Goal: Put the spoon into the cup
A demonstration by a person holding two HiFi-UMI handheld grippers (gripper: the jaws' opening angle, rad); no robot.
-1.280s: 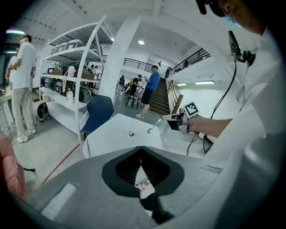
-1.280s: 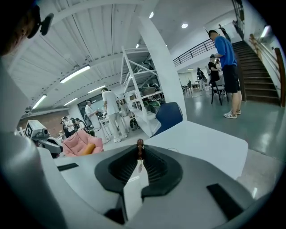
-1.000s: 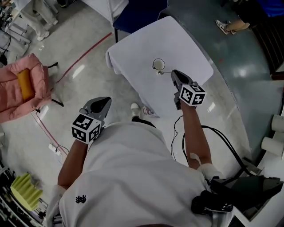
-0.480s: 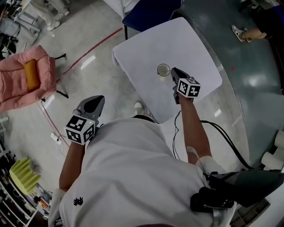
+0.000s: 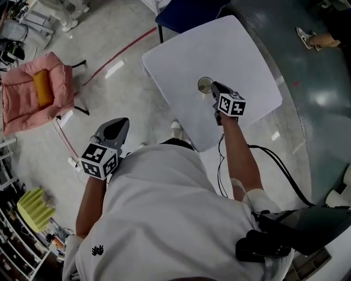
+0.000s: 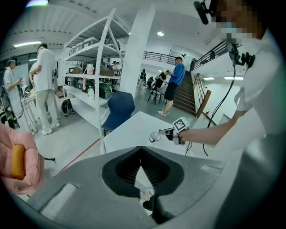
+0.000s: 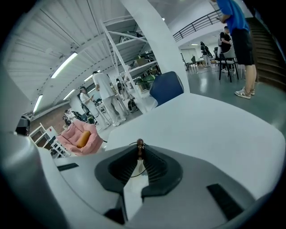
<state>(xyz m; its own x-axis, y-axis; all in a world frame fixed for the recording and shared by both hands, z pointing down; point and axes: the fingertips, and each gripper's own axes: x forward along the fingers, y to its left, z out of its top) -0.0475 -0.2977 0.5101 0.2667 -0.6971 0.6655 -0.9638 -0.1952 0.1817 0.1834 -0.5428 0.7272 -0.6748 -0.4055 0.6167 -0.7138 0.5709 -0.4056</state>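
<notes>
A small clear cup (image 5: 204,85) stands near the middle of the white table (image 5: 241,55). My right gripper (image 5: 214,88) reaches over the table with its tips right beside the cup's rim. In the right gripper view its jaws are shut on the spoon (image 7: 140,144), a thin handle with a brown end poking out above the tips. The spoon's bowl end is hidden below the jaws. The left gripper view shows the cup (image 6: 154,137) just off the right gripper (image 6: 170,132). My left gripper (image 5: 119,123) hangs over the floor, well short of the table, shut and empty.
A blue chair (image 5: 186,11) stands at the table's far side. On the floor to the left lies a pink cushioned seat (image 5: 27,93). A black cable (image 5: 274,164) runs from the right arm. Shelving (image 6: 89,67) and several standing people fill the background.
My right gripper has come down and forward with the spoon until its tips sit at the cup. The left gripper drifted slightly and stays over the floor.
</notes>
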